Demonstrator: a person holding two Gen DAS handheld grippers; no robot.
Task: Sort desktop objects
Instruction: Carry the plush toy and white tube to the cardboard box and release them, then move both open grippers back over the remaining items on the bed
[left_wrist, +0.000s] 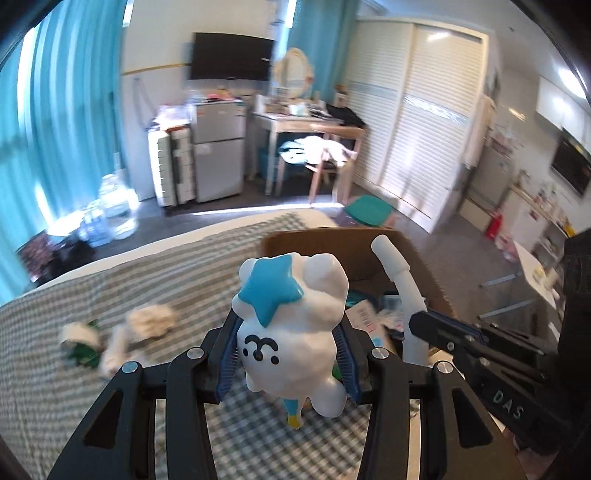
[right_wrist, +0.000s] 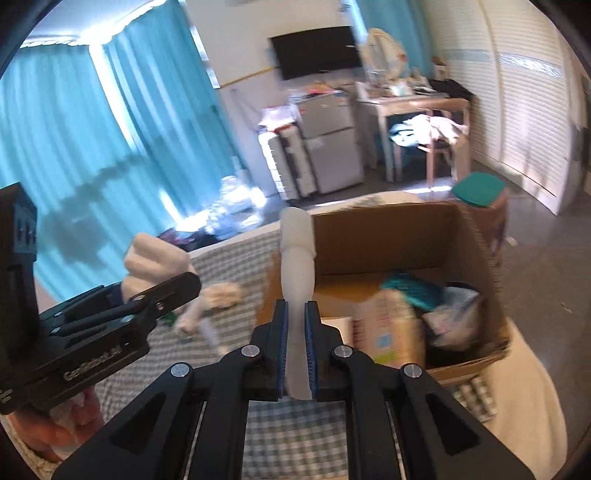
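Figurine, white with blue star, clamped upright in left gripper; right gripper nearly closed on curved white tube. Both held over checked cloth beside cardboard box, presumably for dropping in.

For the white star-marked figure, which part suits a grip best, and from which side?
Around the figure's rounded body, below the blue star, coming from behind so a pad sits on each flank. The left tool already holds it this way: the middle is narrower than the lumpy head, and the flanks give roughly opposed surfaces.
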